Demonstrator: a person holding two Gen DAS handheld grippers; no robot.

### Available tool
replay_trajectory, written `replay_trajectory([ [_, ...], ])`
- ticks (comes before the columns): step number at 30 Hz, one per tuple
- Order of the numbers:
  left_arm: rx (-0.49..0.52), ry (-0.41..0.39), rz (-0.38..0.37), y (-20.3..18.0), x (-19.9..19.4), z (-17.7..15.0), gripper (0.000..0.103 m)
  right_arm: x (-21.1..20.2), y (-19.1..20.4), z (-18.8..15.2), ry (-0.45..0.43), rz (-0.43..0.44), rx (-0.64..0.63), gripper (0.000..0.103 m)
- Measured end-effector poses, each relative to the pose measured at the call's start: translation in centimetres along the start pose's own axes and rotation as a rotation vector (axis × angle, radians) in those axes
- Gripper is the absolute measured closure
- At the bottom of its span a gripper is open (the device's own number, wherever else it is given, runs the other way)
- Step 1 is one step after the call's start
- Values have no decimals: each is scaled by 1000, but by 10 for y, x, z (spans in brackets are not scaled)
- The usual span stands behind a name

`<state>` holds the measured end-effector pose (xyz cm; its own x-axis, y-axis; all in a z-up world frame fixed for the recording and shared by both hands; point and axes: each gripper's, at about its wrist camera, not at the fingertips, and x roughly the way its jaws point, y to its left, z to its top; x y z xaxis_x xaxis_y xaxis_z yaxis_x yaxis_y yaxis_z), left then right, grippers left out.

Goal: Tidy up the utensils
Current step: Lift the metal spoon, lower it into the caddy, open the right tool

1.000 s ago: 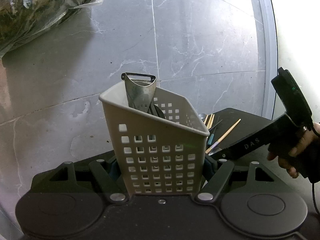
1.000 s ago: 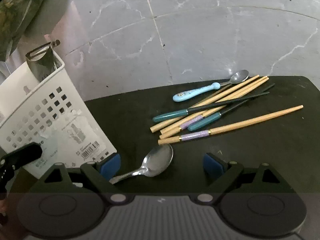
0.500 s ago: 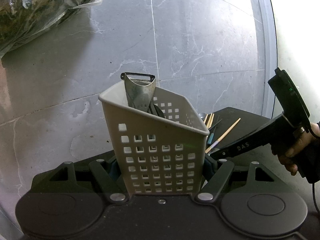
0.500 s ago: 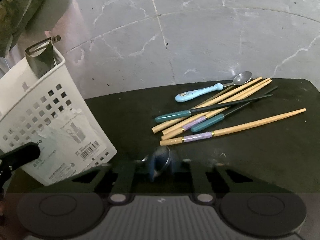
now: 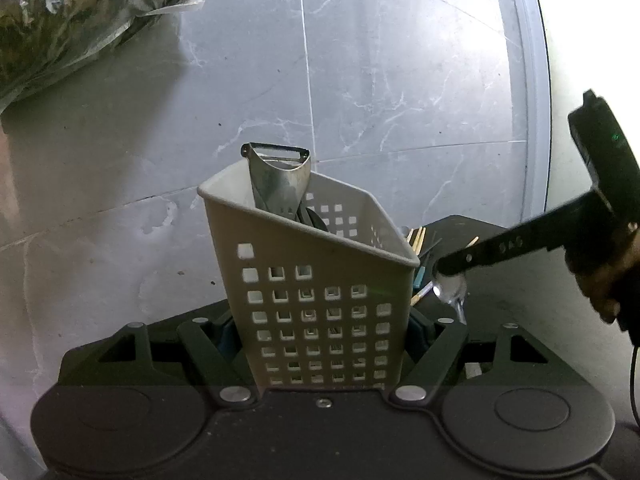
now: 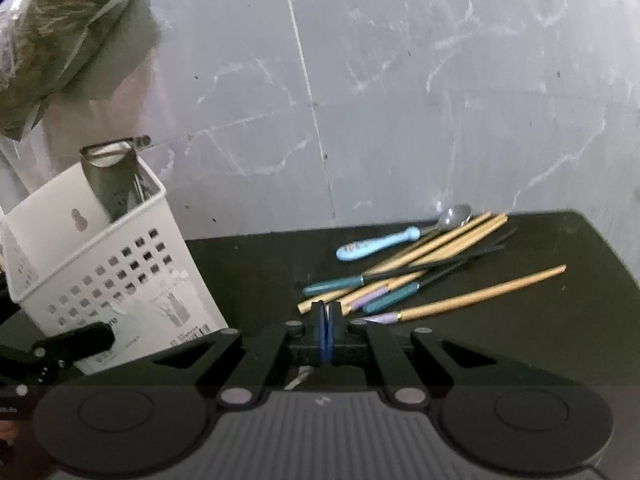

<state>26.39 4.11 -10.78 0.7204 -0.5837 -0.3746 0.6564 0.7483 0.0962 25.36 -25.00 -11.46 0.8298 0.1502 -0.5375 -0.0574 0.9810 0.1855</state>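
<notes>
My left gripper is shut on the white perforated utensil basket, which stands tilted on the black mat with a metal peeler sticking out of it. The basket also shows at the left of the right wrist view. My right gripper is shut on a metal spoon; the spoon's bowl hangs under it in the left wrist view, lifted off the mat. Several chopsticks and a blue-handled spoon lie in a pile on the mat.
A clear plastic bag of greenish stuff lies on the grey marble floor at the far left. The mat's right edge is close to the chopstick pile. A pale wall edge runs along the right.
My right gripper closed on the metal spoon that lay in front of it and lifted it off the mat. The left gripper and basket stayed put.
</notes>
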Motion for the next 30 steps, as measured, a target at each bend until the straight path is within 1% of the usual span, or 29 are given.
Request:
replay_trajectory([
  [8,4,-3,-9,2,1,0,26,-14,7,14,-46,-29,-31,102],
  [12,3,-4,-12,3,1,-1,26,-29,12,28,-104,-40,-51,102],
  [16,2,-5,-13,3,1,-1,26,-51,24,53,-200,-41,-87,102],
  [20,0,-7,-13,3,2,-2,26,-74,40,87,-318,-33,-140,102],
  [25,-2,-5,-12,2,2,-1,26,-97,60,121,-442,23,-197,102],
  [28,-3,-6,-9,2,2,-1,26,-103,80,128,-494,74,-234,102],
  [30,-4,-6,-7,1,2,-1,26,-98,97,121,-513,85,-292,102],
])
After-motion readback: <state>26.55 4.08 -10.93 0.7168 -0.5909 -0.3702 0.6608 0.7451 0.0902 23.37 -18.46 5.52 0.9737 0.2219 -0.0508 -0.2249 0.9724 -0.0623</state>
